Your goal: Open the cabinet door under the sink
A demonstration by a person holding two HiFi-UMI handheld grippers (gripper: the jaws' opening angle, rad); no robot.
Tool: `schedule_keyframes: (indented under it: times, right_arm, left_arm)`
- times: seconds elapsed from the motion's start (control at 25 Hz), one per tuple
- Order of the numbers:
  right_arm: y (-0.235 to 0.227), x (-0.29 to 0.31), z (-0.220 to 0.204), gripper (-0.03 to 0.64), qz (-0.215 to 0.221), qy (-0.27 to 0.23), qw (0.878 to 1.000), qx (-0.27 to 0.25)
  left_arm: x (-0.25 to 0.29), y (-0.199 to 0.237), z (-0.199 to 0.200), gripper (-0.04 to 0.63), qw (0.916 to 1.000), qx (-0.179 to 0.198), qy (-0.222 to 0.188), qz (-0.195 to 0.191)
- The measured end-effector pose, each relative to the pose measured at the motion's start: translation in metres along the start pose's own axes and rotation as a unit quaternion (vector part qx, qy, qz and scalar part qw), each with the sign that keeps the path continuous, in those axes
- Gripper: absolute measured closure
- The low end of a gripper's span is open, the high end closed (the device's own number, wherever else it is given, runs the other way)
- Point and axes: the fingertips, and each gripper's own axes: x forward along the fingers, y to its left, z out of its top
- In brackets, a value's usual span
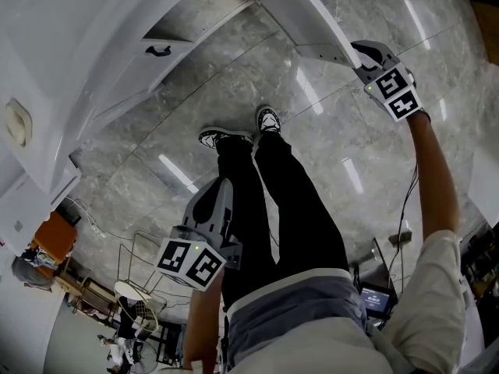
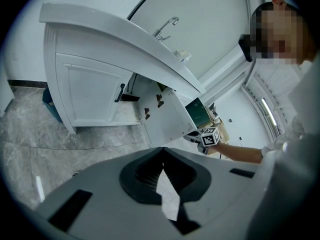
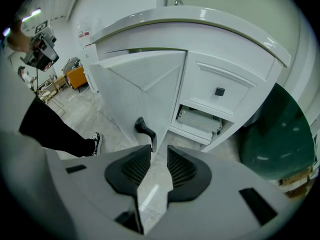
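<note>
only right gripper view shows the door handle (image 3: 145, 130).

Glossy grey marble floor (image 1: 234, 92), white wall (image 2: 210, 14), perhaps an orange chair (image 1: 54, 236)

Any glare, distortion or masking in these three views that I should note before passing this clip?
Head view: heavy fisheye, with ceiling-light streaks glaring off the glossy floor. Left gripper view: dark rounded corners, the countertop bowed by the lens, a mosaic patch at upper right. Right gripper view: the same dark corners, the countertop curved, the open cabinet door sharp and evenly lit.
</note>
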Motion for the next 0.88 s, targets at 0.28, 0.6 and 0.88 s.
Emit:
schedule_keyframes:
  times: [0.28,0.6,0.88]
  right_arm:
    - [0.002,-0.014,-0.004,0.514,-0.018,-0.009,1.000,0.024]
    - [0.005,-0.029,-0.001,0.515,-0.026,-0.014,0.998,0.058]
    - [0.009,-0.054,-0.009,0.531,-0.025,-0.006,0.995,0.099]
  left_arm:
    - [-0.002,-0.008,0.001,0.595,0.9999,0.005,-0.002,-0.009]
    - [-0.014,-0.010,0.009,0.595,0.9999,0.009,-0.011,-0.009]
    - [-0.025,-0.019,0.027,0.595,0.9994,0.023,-0.025,-0.012]
